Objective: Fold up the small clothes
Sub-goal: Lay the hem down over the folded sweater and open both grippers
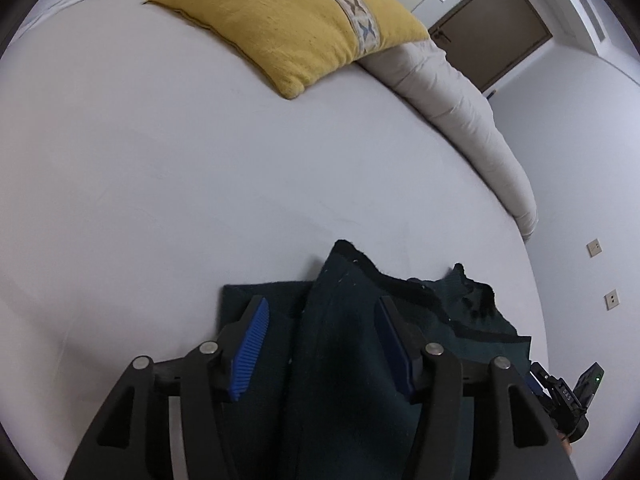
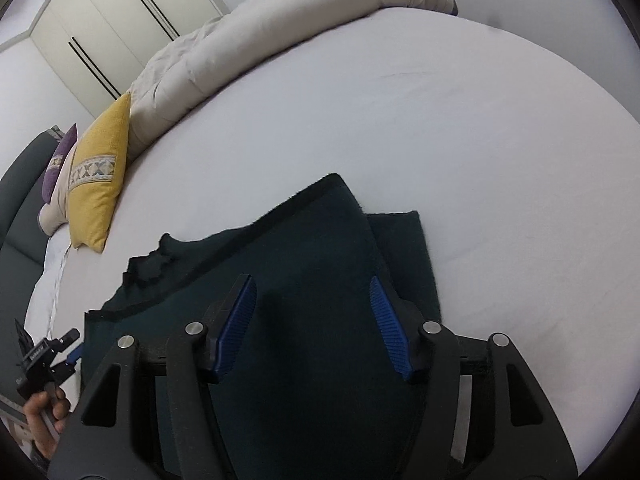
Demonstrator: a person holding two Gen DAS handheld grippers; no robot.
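- The dark green garment (image 1: 352, 344) lies on the bed (image 1: 160, 168) near its front edge, one layer already lapped over another.
- Left tongs (image 1: 324, 344) and right tongs (image 2: 312, 320) both stand released, blue pads apart above the cloth, nothing pinched.
- Judging by its drape, the cloth is soft, light and limp, with a thicker dark hem; the hem corners look the best places to pinch.
- Open sheet stretches toward the yellow pillow (image 1: 280, 28) and rolled duvet (image 1: 460, 112), well apart, leaving ample folding room.
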